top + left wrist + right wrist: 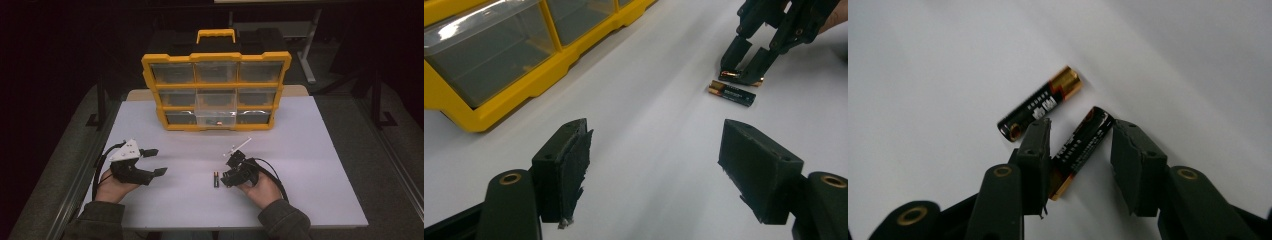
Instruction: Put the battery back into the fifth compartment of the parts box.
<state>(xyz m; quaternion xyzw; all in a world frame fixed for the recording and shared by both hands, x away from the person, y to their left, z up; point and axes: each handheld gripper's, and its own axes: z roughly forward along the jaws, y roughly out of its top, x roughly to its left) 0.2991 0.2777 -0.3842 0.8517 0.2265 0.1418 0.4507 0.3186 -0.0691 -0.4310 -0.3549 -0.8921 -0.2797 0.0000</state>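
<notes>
Two black-and-gold batteries lie on the white table. One battery rests free just left of my right gripper. The other battery lies on the table between the jaws of my right gripper; the jaw at the left of the right gripper view stands against it, and the other jaw stands off with a gap. My left gripper is held at the table's left, open wide with nothing between its jaws.
A yellow organizer with clear drawers stands upright at the back of the table. Its lower middle drawer is pulled out and holds a small object. A person's hands and sleeves come in from the front edge.
</notes>
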